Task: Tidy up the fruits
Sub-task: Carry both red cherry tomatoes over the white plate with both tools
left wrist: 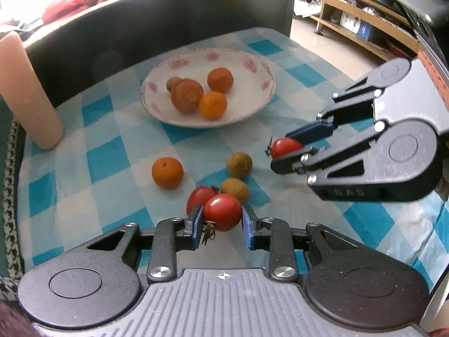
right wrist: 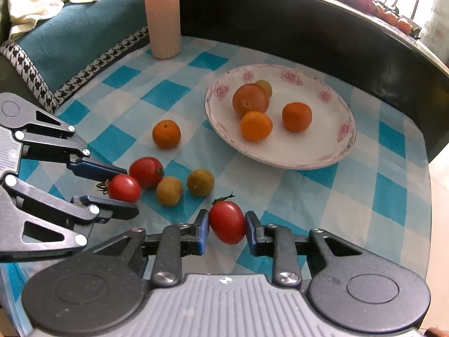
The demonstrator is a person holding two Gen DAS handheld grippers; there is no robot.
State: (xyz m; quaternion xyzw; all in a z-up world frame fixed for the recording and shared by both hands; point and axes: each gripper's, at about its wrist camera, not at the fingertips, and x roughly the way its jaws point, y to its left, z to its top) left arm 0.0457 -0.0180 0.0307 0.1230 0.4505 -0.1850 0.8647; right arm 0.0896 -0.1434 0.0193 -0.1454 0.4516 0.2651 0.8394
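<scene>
A white flowered plate (left wrist: 261,104) (right wrist: 334,157) holds three oranges and a small brown fruit (left wrist: 172,82). On the checked cloth lie an orange (left wrist: 167,172) (right wrist: 166,134), two brown fruits (left wrist: 239,164) (right wrist: 200,182) and a second red tomato (left wrist: 197,196) (right wrist: 146,172). My left gripper (left wrist: 222,219) (right wrist: 123,188) is shut on a red cherry tomato (left wrist: 222,212) (right wrist: 124,188). My right gripper (right wrist: 227,224) (left wrist: 291,148) is shut on another red tomato (right wrist: 227,221) (left wrist: 286,146), close to the cloth.
A tall pink ribbed cylinder (left wrist: 25,90) (right wrist: 164,14) stands at the cloth's far corner. A dark curved wall (left wrist: 168,19) (right wrist: 308,28) borders the back. A teal cushion with a cloth on it (right wrist: 70,28) lies to the left. Wooden shelves (left wrist: 364,22) stand beyond.
</scene>
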